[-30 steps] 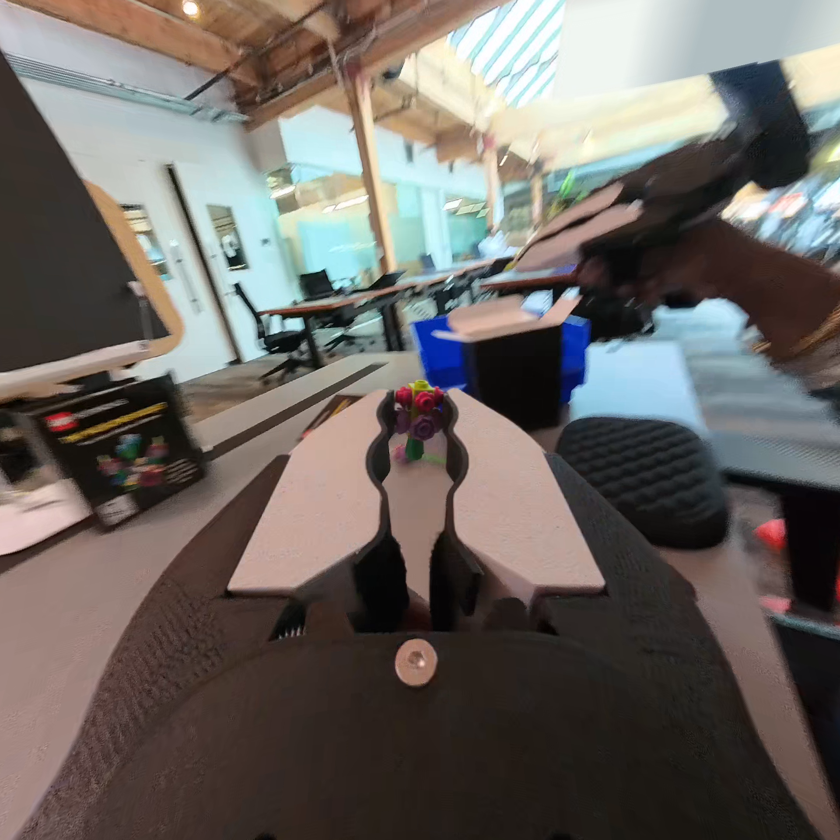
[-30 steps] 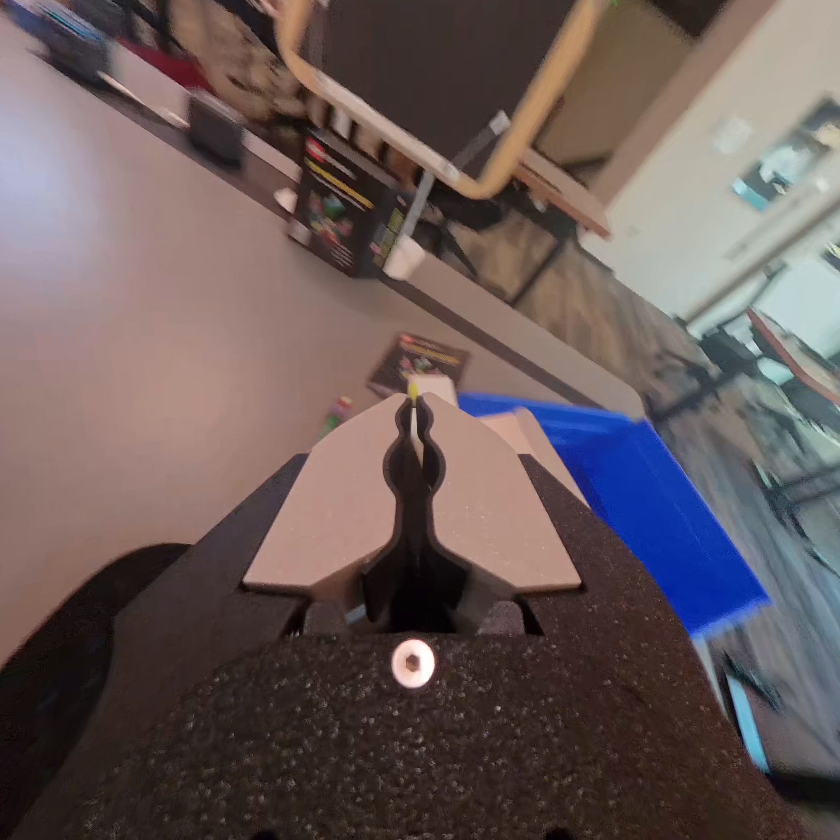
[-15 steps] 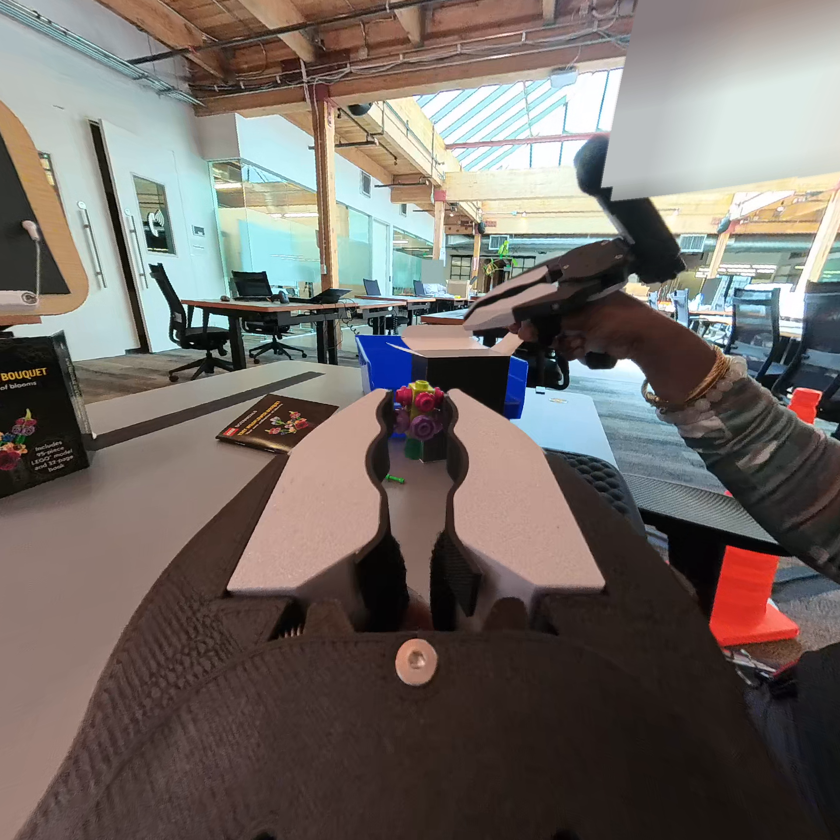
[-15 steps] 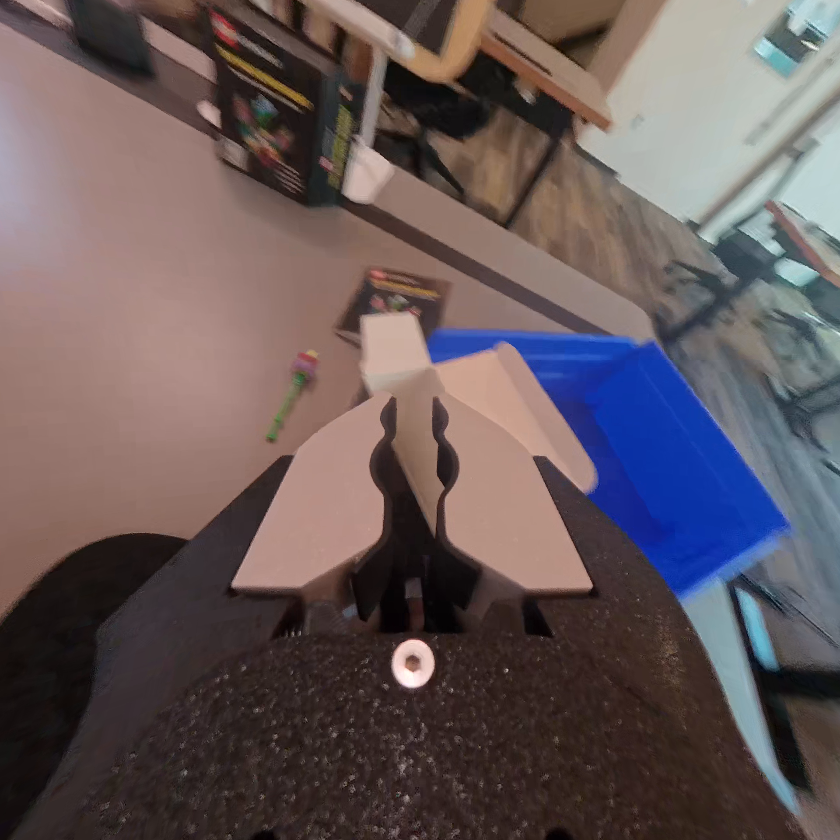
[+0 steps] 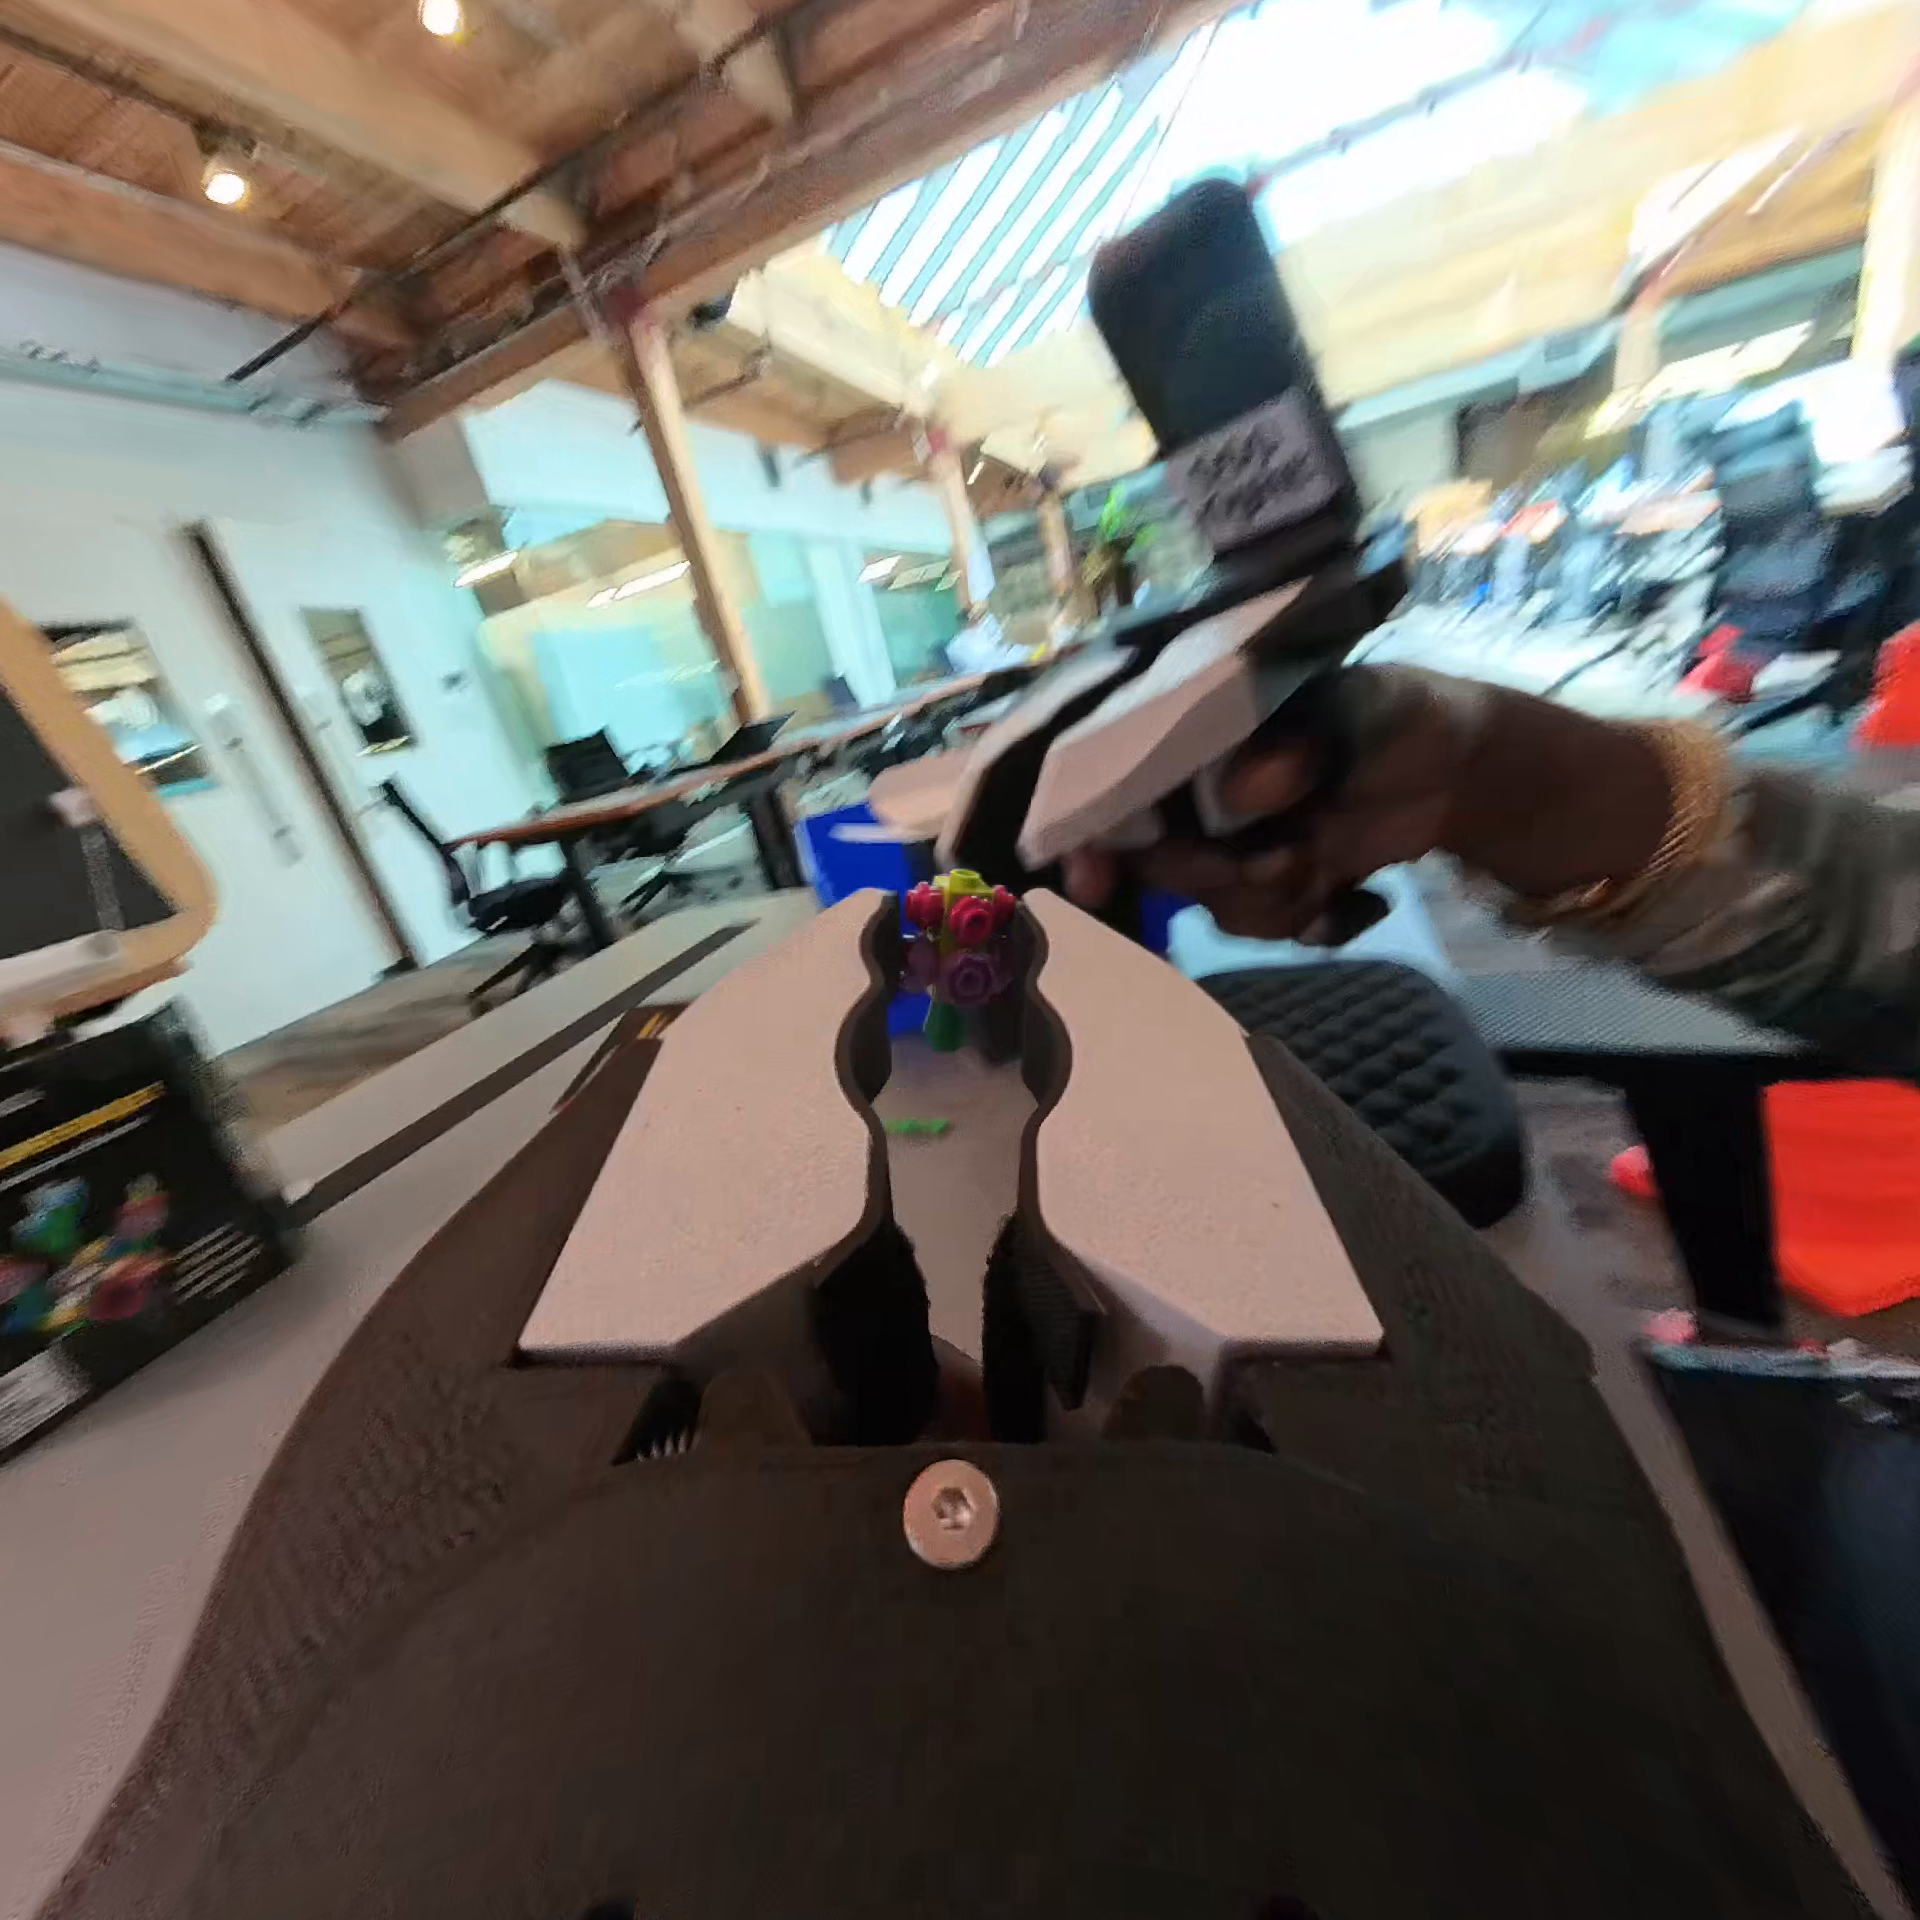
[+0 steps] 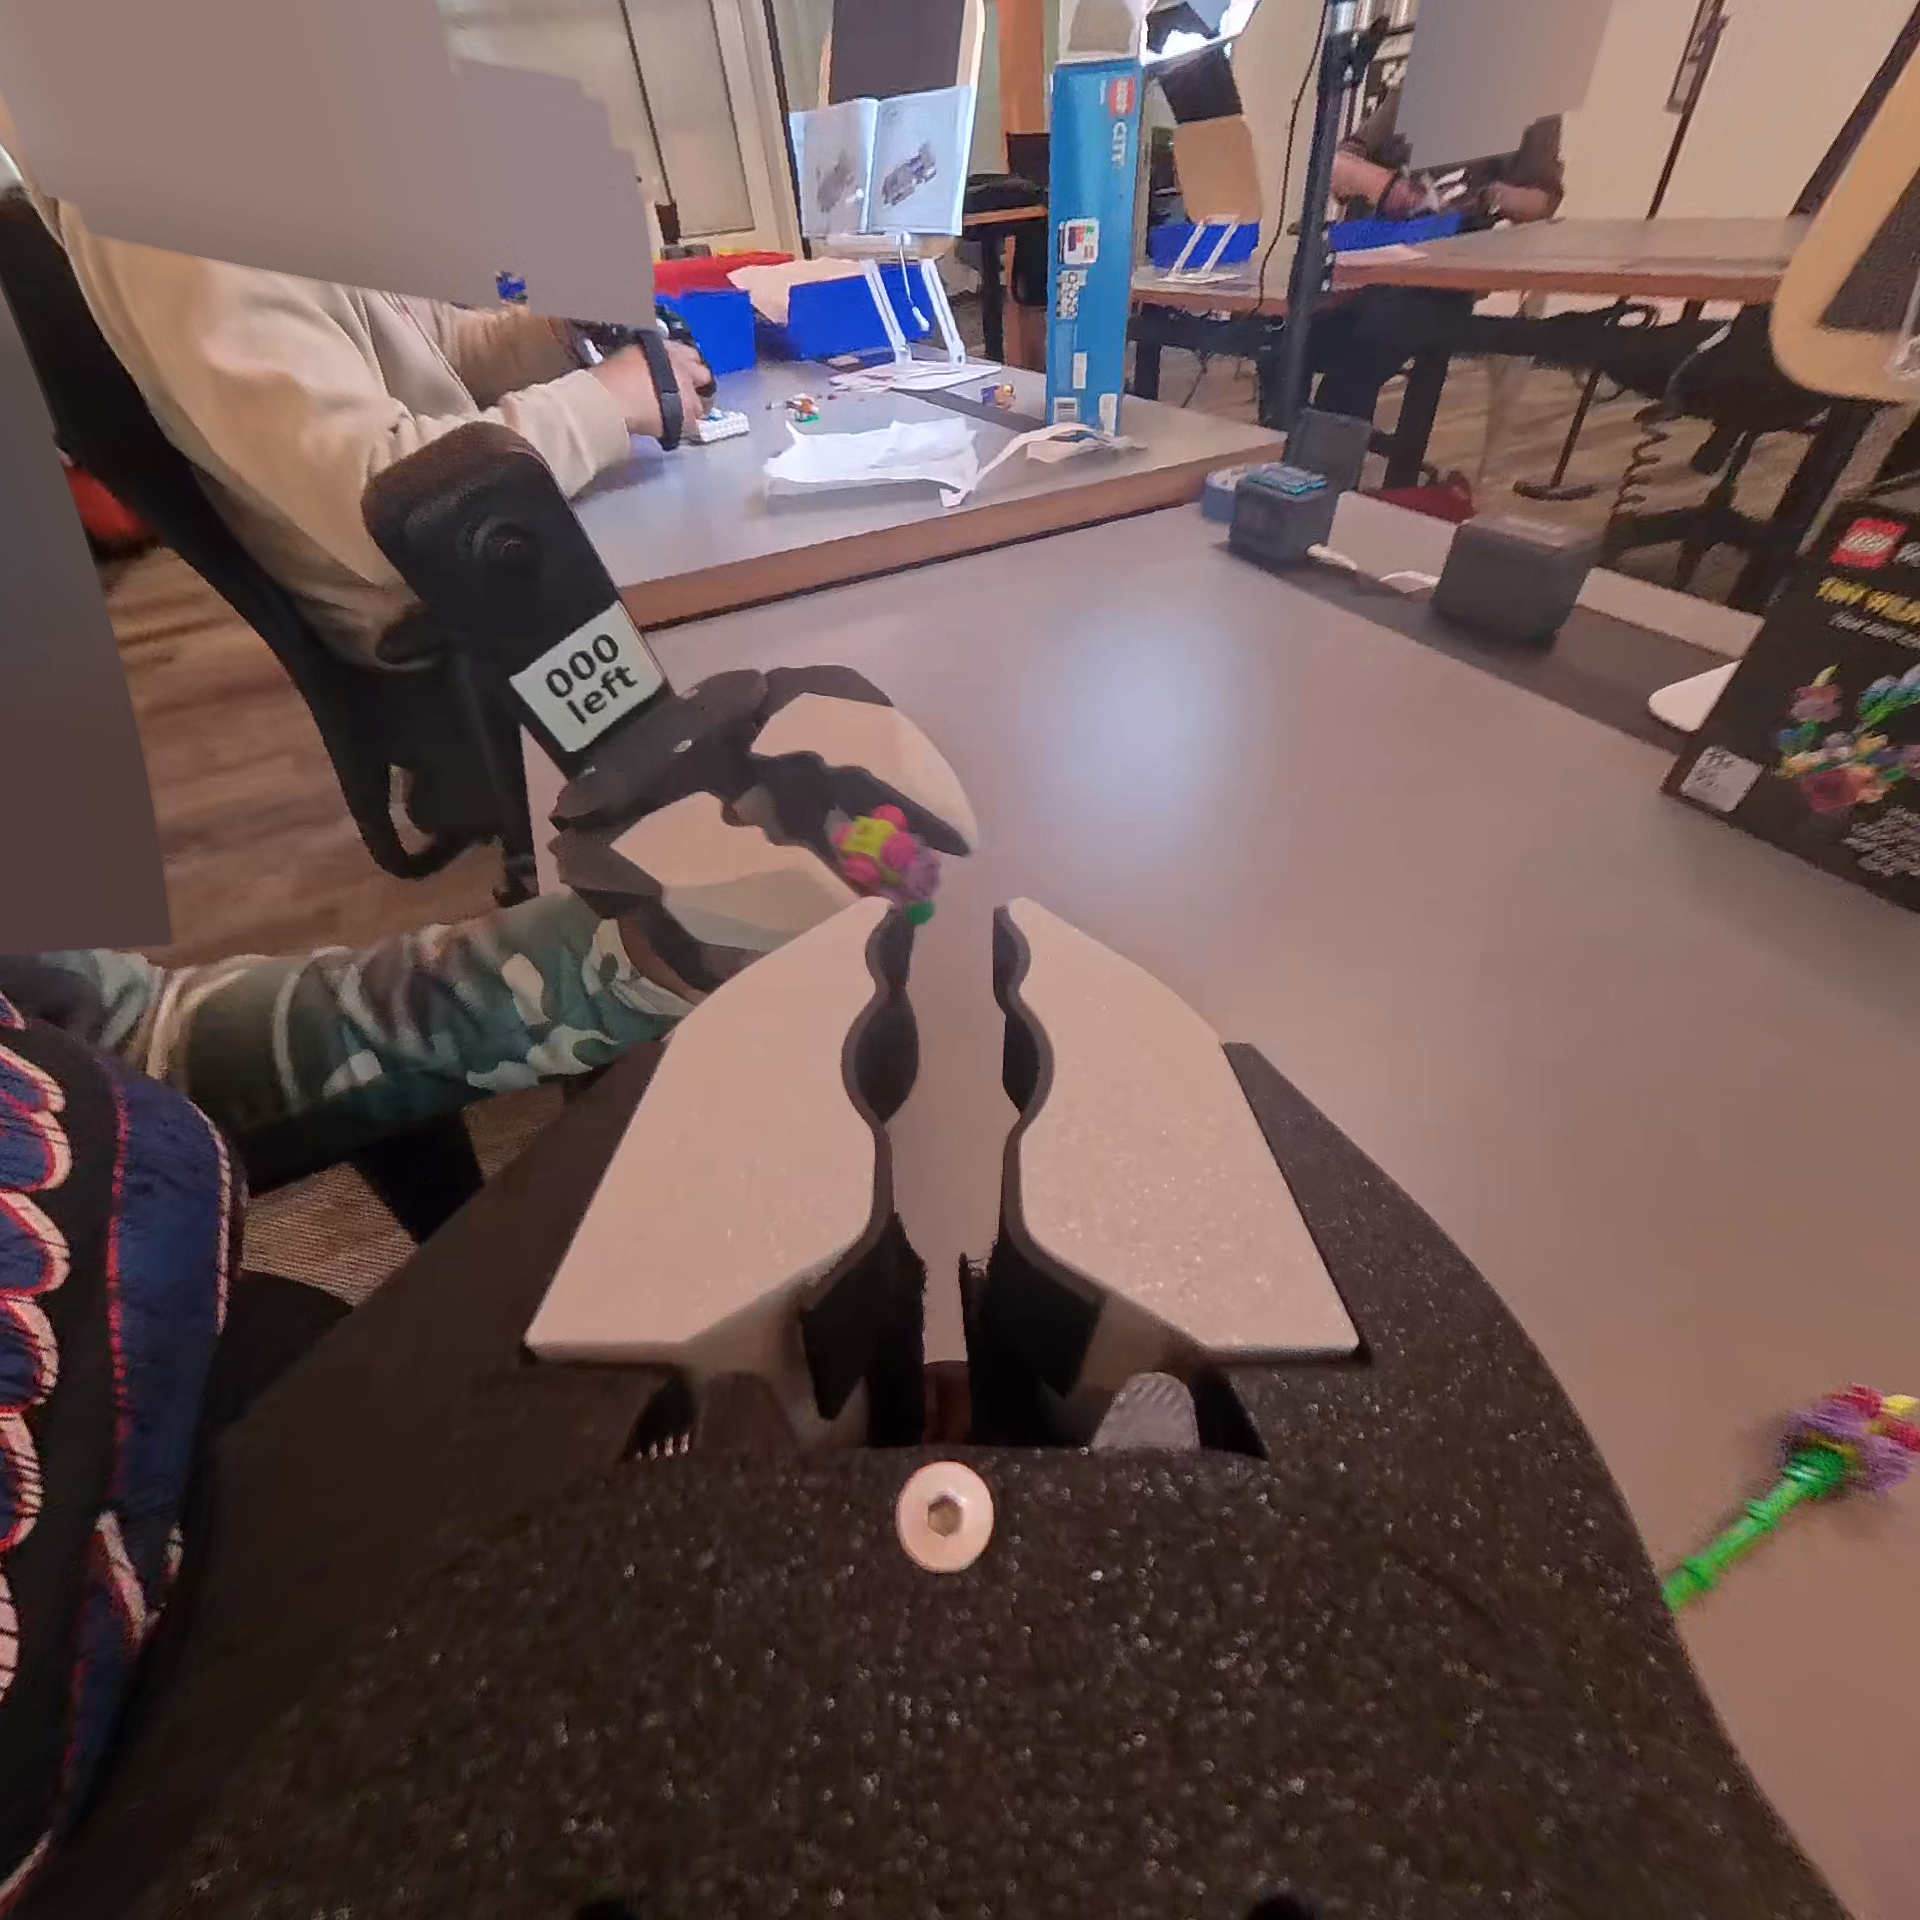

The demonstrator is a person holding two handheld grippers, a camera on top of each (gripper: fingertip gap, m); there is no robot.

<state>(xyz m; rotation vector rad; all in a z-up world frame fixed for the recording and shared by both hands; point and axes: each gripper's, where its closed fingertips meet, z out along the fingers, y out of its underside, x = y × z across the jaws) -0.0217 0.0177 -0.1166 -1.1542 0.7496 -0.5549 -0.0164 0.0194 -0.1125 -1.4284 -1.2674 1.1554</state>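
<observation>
My left gripper (image 5: 958,914) is shut on a small toy-brick flower cluster (image 5: 961,940) with red, purple and yellow-green blossoms, held above the grey table (image 5: 156,1558). In the right wrist view this gripper (image 6: 914,868) sits just left of and beyond my right fingertips, with the cluster (image 6: 881,847) between its tips. My right gripper (image 6: 940,914) is open and empty, its tips close to the cluster. It also shows in the left wrist view (image 5: 1091,790), held in a hand just above and behind the cluster. A second flower with a green stem (image 6: 1808,1475) lies on the table at the right.
A black product box (image 6: 1818,707) stands at the table's right side, and shows at the left in the left wrist view (image 5: 104,1195). A small green piece (image 5: 914,1125) lies on the table. A blue bin (image 5: 862,857), a black mesh chair back (image 5: 1382,1081) and an orange cone (image 5: 1839,1195) lie beyond. A seated person (image 6: 312,395) is at a neighbouring table. Both grippers' tips are close together, under 4 cm apart.
My right gripper has opened and swung from facing the blue bin to facing the left gripper. The left gripper still holds the flower cluster, and its view has tilted.
</observation>
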